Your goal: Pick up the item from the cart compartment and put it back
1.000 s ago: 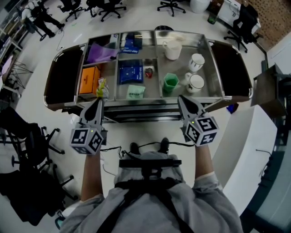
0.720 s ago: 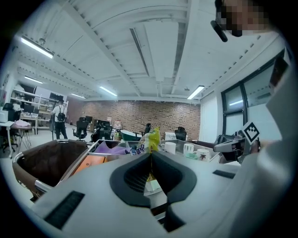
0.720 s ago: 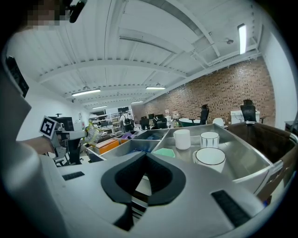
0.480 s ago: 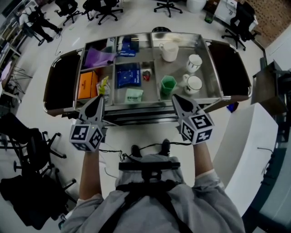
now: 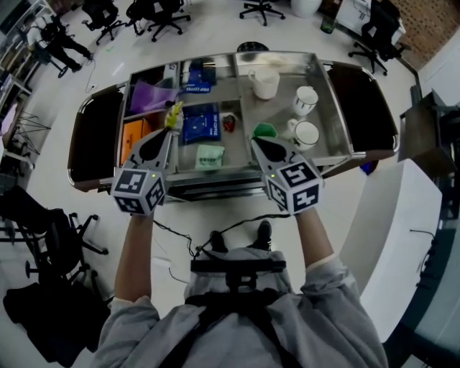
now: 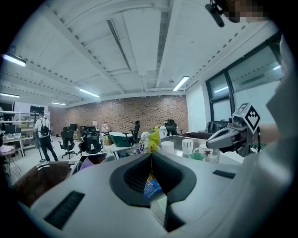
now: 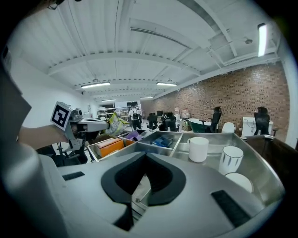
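Note:
My left gripper [image 5: 171, 130] is shut on a small yellow-green snack packet [image 5: 173, 115], held above the steel cart [image 5: 215, 175] near the divider between the orange box and the blue packets. In the left gripper view the packet [image 6: 152, 138] sticks up from the tips of the left gripper [image 6: 151, 154]. My right gripper [image 5: 256, 141] hovers over the cart's front edge by the green cup [image 5: 264, 129], shut with nothing in it. In the right gripper view the right gripper [image 7: 145, 155] has its tips together, and the left gripper [image 7: 88, 124] shows with the packet [image 7: 115, 124].
Cart compartments hold a purple bag [image 5: 153, 95], an orange box [image 5: 132, 134], blue packets [image 5: 202, 122], a pale green packet [image 5: 210, 157], a small red item [image 5: 228, 123], a white pitcher [image 5: 264, 83] and two mugs [image 5: 306, 99]. Office chairs [image 5: 154, 11] stand beyond the cart.
Both grippers have moved forward over the cart. The left one has carried the yellow packet from beside the orange box up and further in. The right one now covers part of the green cup.

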`<state>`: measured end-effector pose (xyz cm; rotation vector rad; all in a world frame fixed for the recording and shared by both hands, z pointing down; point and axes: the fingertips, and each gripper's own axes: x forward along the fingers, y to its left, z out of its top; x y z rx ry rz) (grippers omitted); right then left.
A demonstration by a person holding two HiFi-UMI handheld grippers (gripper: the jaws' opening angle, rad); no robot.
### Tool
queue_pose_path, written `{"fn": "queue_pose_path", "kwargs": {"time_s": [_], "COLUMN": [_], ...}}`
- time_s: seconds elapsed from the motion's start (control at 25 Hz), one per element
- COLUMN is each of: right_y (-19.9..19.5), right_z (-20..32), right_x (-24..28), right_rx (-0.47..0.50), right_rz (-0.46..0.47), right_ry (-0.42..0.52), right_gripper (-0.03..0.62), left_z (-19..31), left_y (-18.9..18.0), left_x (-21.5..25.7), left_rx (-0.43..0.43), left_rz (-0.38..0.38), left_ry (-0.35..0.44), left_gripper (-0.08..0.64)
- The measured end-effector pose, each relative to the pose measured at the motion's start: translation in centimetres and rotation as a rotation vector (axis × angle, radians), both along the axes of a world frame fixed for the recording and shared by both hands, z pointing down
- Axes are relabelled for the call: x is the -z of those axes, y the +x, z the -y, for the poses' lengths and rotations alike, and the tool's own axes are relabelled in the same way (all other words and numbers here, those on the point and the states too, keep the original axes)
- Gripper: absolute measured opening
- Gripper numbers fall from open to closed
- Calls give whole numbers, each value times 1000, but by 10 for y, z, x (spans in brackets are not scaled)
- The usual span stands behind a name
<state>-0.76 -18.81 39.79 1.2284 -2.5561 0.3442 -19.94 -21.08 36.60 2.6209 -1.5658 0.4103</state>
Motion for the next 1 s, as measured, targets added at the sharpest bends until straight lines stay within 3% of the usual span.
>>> {"fn": "queue_pose_path", "kwargs": {"time_s": [0.56,1.0], "right_y": [-36,-56], "right_z": [49,83], "right_x": [10,6], "right_rx": [43,37], "right_rz": [-78,-72], "right_ry": [-18,-52], "right_gripper": [9,9], "left_z": [88,155], "left_y": [52,85], "left_x": [-4,-37], "left_rx": [-168,-320], "left_rz": [200,457], "left_ry": [-36,-108], "left_gripper": [12,12]}}
